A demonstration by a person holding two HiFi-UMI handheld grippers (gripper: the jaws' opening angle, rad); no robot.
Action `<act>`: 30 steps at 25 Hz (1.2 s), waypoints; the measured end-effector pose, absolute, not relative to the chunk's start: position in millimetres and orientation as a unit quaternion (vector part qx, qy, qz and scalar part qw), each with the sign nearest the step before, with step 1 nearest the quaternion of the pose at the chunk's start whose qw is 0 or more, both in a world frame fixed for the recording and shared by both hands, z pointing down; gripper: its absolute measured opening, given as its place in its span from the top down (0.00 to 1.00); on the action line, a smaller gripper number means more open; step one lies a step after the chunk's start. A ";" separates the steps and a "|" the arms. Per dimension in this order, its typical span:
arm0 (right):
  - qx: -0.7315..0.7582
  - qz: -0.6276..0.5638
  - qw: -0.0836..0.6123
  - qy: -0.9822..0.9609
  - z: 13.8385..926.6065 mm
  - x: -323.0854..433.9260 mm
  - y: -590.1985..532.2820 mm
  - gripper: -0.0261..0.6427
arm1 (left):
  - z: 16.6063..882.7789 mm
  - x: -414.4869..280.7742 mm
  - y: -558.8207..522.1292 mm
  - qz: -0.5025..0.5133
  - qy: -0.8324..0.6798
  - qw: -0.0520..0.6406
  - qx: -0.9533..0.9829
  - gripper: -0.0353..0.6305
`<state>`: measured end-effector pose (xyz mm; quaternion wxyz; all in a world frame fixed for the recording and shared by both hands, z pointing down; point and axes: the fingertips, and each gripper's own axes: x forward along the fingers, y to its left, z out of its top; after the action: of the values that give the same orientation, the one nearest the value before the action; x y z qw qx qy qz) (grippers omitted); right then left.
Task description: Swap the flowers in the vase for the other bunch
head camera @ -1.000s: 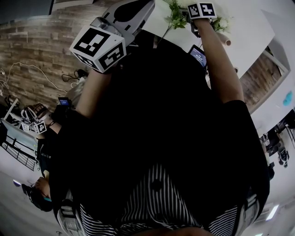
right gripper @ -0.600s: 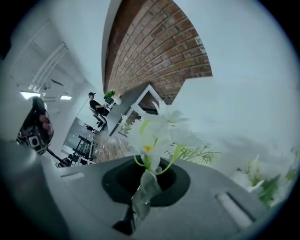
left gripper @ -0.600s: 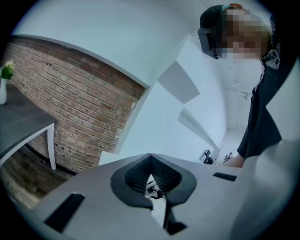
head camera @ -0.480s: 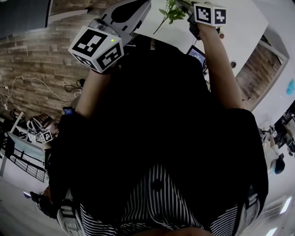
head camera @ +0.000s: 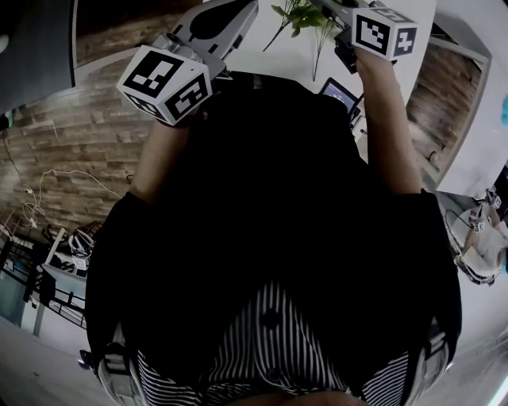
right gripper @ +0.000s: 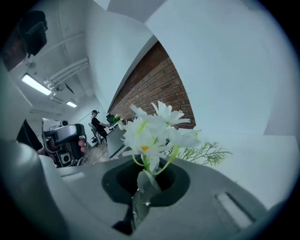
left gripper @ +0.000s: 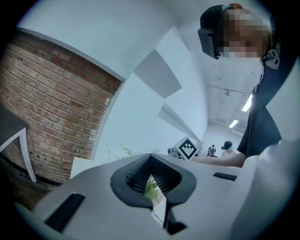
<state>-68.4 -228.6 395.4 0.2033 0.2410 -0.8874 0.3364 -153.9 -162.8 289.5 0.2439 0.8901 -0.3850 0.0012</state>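
Observation:
My right gripper (right gripper: 139, 199) is shut on the stems of a bunch of white flowers (right gripper: 151, 126) with green sprigs, and the blooms stand up in front of its jaws. In the head view that gripper (head camera: 332, 8) is at the top edge, its marker cube to the right, and the bunch's green stems (head camera: 300, 17) hang over the white table (head camera: 274, 55). My left gripper (head camera: 230, 12) is raised at the upper left. Its jaws (left gripper: 157, 199) meet with nothing seen gripped; green leaves show through the gap beyond them. No vase is in view.
My dark torso fills most of the head view. A small screen (head camera: 340, 93) sits near the table's edge under my right arm. A brick wall (left gripper: 51, 108) runs along the left. Farther back are a person at a desk (right gripper: 96, 124) and another gripper rig (right gripper: 69, 137).
My right gripper has risen with the flower bunch, so the stems now hang free above the table. The left gripper has shifted a little. The head view has swung.

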 end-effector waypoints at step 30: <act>0.479 0.138 0.224 -0.837 370.8 193.6 -244.1 0.94 | 288.4 17.9 -173.1 0.051 -0.275 0.223 0.934 0.95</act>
<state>193.6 -244.1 370.8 0.2239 0.4792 -0.8374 0.1377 17.9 -173.1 288.4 0.2230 0.9339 -0.2747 0.0508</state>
